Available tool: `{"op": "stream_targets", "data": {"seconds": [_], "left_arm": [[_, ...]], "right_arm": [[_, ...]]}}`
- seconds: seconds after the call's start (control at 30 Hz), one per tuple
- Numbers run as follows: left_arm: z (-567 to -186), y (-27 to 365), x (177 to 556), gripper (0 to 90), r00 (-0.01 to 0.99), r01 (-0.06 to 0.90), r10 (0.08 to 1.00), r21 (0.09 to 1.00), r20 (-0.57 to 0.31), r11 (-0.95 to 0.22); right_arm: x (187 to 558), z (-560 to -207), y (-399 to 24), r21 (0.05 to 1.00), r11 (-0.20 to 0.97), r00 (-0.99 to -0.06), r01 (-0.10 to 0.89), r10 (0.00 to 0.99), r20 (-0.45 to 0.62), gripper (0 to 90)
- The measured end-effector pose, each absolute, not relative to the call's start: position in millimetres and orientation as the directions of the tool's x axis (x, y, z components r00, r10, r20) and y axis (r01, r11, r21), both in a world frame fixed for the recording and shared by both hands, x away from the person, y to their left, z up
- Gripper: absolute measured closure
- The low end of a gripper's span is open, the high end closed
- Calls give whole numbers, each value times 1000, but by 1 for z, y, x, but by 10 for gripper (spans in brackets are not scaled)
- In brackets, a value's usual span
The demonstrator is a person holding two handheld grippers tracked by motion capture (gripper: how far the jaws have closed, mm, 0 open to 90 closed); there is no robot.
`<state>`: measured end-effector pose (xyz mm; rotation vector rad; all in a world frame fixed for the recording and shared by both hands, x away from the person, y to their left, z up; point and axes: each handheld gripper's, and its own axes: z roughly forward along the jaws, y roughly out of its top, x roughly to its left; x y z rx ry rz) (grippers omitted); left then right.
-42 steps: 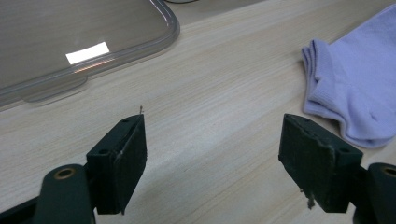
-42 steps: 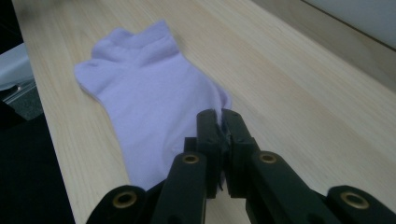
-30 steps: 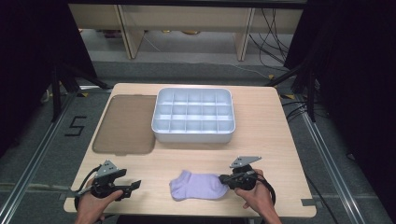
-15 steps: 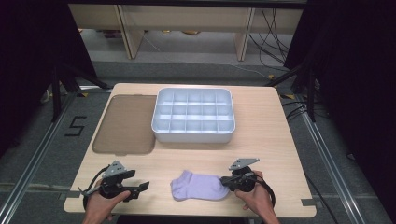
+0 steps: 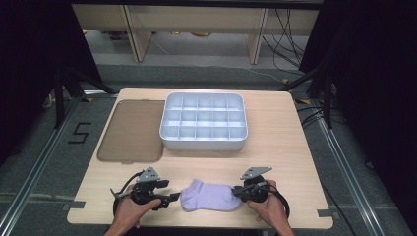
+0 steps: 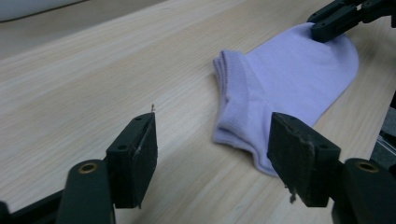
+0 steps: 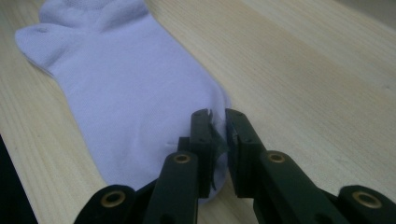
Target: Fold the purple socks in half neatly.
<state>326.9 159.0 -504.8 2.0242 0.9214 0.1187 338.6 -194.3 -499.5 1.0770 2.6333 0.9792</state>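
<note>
the flat lilac cotton sock (image 5: 209, 196) lies at the near edge of the pale wooden desk (image 5: 275, 147), not yet in the white plastic compartment tray (image 5: 203, 122). right claw (image 7: 217, 140) pinches its toe; left claw (image 6: 212, 158), jaws just narrowing, stands open at the cuff, gripping nothing. bare desk between sock and tray.

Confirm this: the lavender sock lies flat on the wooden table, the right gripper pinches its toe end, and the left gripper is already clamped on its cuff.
Not quite. The left gripper is open, not clamped; the left gripper view shows its fingers apart, short of the sock's cuff, though just closing somewhat. The right gripper does pinch the toe end.
</note>
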Motion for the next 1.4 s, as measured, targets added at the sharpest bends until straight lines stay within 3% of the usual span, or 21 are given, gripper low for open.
{"op": "stream_targets", "data": {"seconds": [0.4,0.6,0.77,1.03,1.2,1.4], "left_arm": [[-510,136,336,369,752,543,627,729,-201,-417],[-514,126,334,427,769,528,615,714,-173,-459],[-515,121,333,512,769,522,618,721,-166,-456],[-515,116,330,733,782,498,603,743,-160,-448],[-514,117,330,778,796,478,589,739,-138,-474],[-510,119,330,788,794,474,595,740,-125,-477]], "right_arm": [[338,-500,-194,612,529,-731,588,672,122,809],[339,-500,-195,614,530,-732,585,670,120,805],[339,-500,-194,613,528,-730,587,673,121,801],[338,-500,-194,616,530,-734,582,669,118,790],[338,-499,-193,612,525,-730,592,671,131,783],[338,-498,-192,614,514,-721,600,680,135,708]]}}
